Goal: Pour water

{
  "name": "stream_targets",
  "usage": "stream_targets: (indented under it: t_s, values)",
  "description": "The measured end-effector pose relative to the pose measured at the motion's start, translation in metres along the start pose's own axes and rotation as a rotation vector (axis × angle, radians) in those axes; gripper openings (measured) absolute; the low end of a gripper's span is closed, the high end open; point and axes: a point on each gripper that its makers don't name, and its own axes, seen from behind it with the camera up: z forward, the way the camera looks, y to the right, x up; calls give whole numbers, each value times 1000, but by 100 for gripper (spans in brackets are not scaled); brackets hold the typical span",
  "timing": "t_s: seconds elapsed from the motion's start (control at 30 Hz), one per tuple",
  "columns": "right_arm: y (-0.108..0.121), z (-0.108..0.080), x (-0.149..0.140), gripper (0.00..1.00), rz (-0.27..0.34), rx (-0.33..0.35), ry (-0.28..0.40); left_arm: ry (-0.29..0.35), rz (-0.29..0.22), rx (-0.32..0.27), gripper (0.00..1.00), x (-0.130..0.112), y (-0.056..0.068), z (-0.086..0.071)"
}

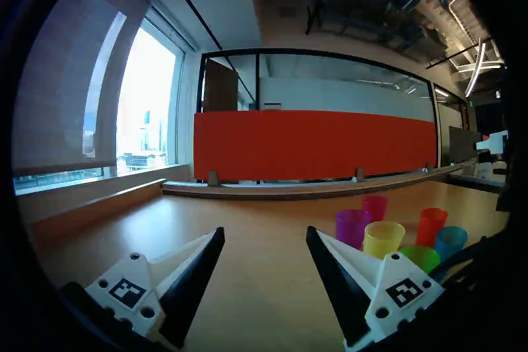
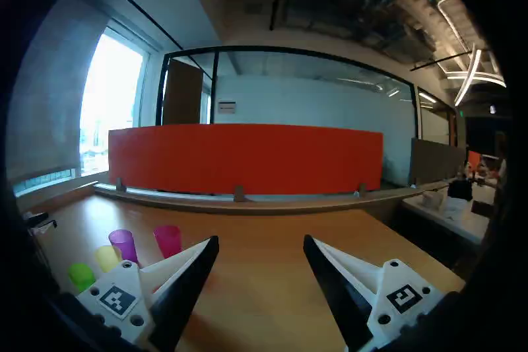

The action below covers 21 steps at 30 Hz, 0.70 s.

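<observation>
Plastic cups (image 1: 384,236) bunched in front of the red partition (image 1: 317,144) look light and squishy, so I'd pinch one mid-wall gently; left gripper (image 1: 264,230) and right gripper (image 2: 259,240) both have fingers apart, empty.

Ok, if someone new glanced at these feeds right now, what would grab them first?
The wide red divider at the far edge of the wooden table dominates both views. Next, the cluster of coloured cups on it, right of the left tool and left of the right tool. Both tools are open, holding nothing.
</observation>
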Motion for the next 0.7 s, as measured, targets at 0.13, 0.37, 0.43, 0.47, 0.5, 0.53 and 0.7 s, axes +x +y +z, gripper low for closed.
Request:
stream_targets:
  t_s: [0.13, 0.37, 0.43, 0.47, 0.5, 0.53, 0.7]
  values:
    - [2, -1, -1, 99, -5, -4, 3, -1, 1, 0, 92, -1, 0, 0]
    - [12, -2, -2, 99, -21, -21, 29, -2, 2, 0, 92, -1, 0, 0]
    - [11, -3, -2, 100, -24, -19, 41, -2, 2, 0, 92, -2, 0, 0]
    - [10, -3, -1, 100, -25, -16, 49, -2, 2, 0, 92, -2, -1, 0]
    - [9, -3, -2, 99, -27, -14, 56, -2, 2, 0, 92, -2, -1, 0]
    - [9, -3, -3, 100, -30, -11, 61, -2, 2, 0, 92, -2, -1, 0]
    - [10, -1, -7, 99, -40, -10, 85, -2, 2, 0, 92, -2, -1, 0]
